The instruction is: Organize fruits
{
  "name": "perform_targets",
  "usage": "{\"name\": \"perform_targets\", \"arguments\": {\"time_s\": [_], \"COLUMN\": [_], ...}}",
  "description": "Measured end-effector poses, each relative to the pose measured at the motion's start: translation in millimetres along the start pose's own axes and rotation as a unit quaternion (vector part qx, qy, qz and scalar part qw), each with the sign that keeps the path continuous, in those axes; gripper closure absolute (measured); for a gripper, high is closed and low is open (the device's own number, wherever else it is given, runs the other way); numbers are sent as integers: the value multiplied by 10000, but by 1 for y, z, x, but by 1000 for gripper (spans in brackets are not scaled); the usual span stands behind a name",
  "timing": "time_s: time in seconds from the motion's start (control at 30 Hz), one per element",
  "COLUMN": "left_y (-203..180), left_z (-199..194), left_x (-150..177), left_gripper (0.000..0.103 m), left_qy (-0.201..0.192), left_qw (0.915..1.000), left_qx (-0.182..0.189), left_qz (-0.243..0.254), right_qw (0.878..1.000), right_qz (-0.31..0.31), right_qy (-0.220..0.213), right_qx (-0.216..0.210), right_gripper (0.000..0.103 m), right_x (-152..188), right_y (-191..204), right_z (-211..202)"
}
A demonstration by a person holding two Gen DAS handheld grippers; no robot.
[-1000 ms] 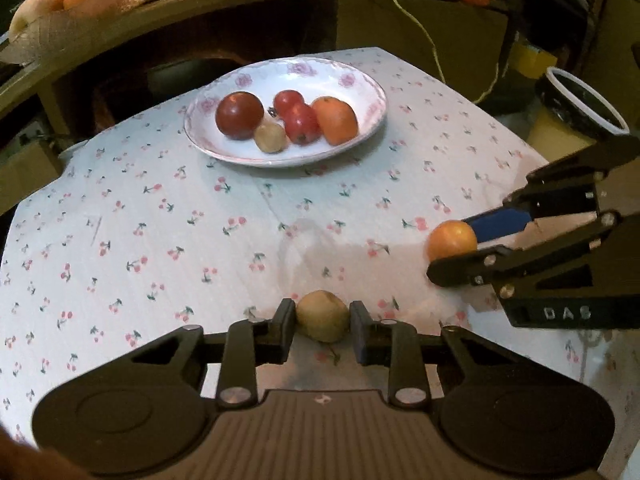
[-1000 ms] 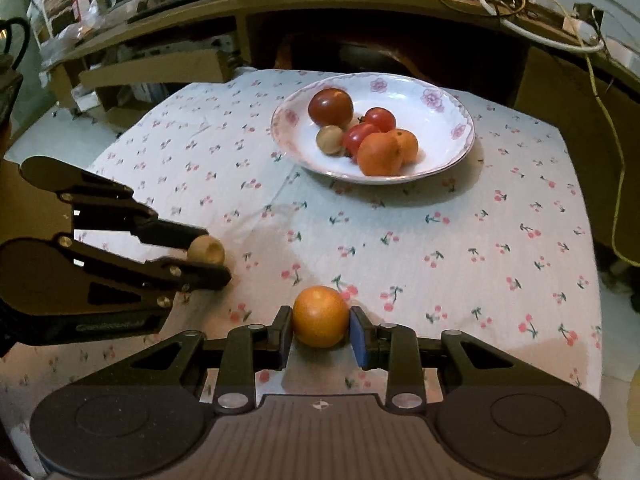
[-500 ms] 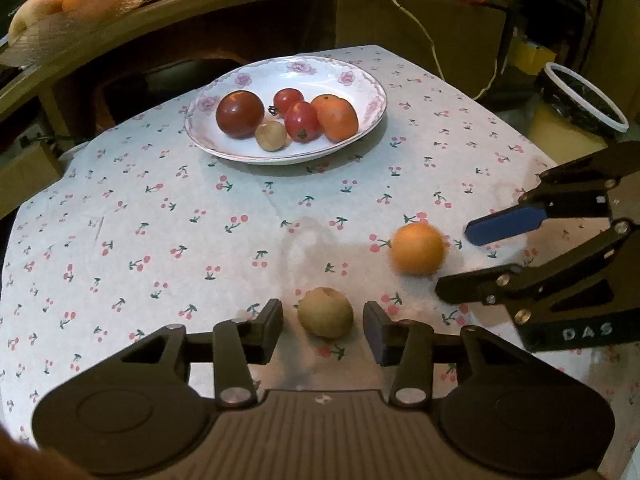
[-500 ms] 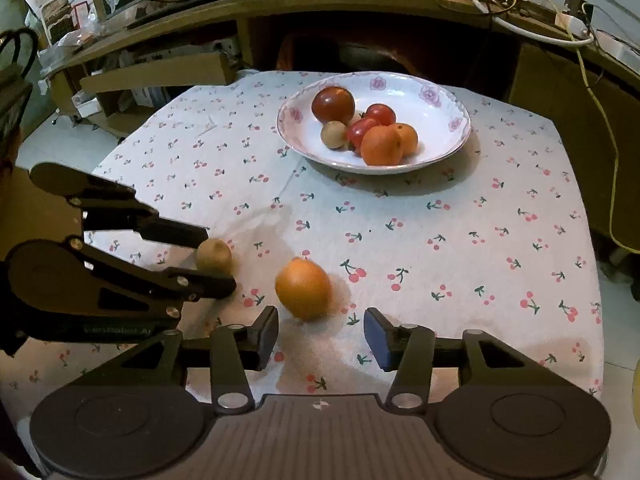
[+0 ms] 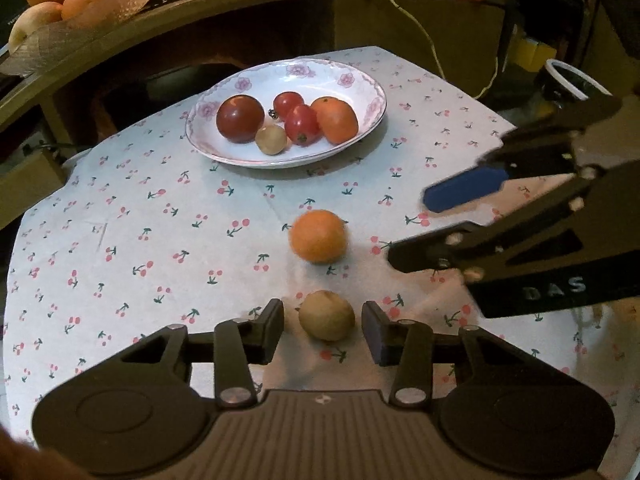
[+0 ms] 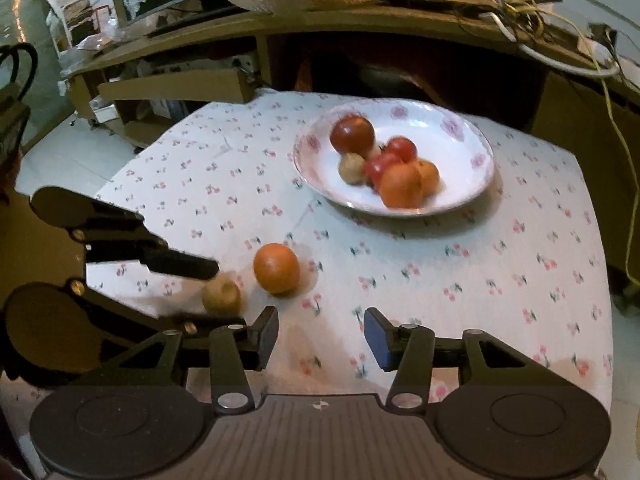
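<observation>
My table (image 5: 120,240) is spread with a cherry-print cloth, and at its far side stands the flowered white plate (image 5: 360,80) with a dark red tomato, two small red ones, a tan round fruit and orange fruit heaped together.

My left gripper (image 5: 323,330) sits low over the near edge, its jaws parted and just now eased a little closer again, with gaps on both sides of the small tan fruit (image 5: 327,315) that lies on the cloth between them, so I hold nothing there. My right gripper (image 6: 321,330) also stands apart with only bare cloth between its fingers.

The loose orange (image 5: 319,235) rests on the cloth just beyond the tan fruit, toward the plate, apart from both grippers. It is nearly round, slightly wider than tall, so I can name no real long axis. The tan fruit looks a touch oval, its length running across my left jaws, though the right wrist view is too blurred to confirm that.
</observation>
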State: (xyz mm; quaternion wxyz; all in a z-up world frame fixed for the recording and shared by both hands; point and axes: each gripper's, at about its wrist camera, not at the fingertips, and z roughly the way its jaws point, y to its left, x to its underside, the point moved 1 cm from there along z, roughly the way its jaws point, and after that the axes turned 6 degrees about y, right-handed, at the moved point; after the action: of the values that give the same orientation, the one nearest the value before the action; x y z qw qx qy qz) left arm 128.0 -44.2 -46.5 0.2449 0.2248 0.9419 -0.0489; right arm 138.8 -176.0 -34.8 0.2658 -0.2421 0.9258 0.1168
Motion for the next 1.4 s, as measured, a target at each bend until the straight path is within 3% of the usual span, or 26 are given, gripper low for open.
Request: {"name": "perform_targets", "arguments": {"time_s": [0.17, 0.4, 0.7, 0.97, 1.1, 1.23, 1.4], "left_y": [5, 15, 22, 28, 28, 26, 28], "left_z": [-1, -13, -10, -5, -4, -6, -10], "left_x": [1, -2, 2, 8, 8, 8, 1], "left_gripper": [68, 68, 68, 68, 68, 68, 68], "left_qy": [-20, -246, -219, -142, -105, -99, -218], "left_qw": [9999, 9994, 9995, 9996, 9997, 9999, 9997], "left_qx": [100, 117, 85, 44, 46, 45, -6], "left_qz": [-109, -221, -218, -237, -203, -119, -138], "right_qw": [10000, 9996, 9937, 9961, 9974, 9994, 9991], "right_qz": [-16, 244, 1085, 858, 694, 340, 412], "right_qy": [-12, -80, -70, -93, -10, 58, -11], "right_qx": [-44, -147, -266, -169, -218, -33, -17], "right_gripper": [53, 53, 52, 54, 71, 71, 71], "right_x": [-11, -26, -38, -44, -47, -45, -44], "right_y": [4, 3, -12, 1, 7, 17, 11], "right_z": [7, 18, 39, 49, 51, 47, 35]}}
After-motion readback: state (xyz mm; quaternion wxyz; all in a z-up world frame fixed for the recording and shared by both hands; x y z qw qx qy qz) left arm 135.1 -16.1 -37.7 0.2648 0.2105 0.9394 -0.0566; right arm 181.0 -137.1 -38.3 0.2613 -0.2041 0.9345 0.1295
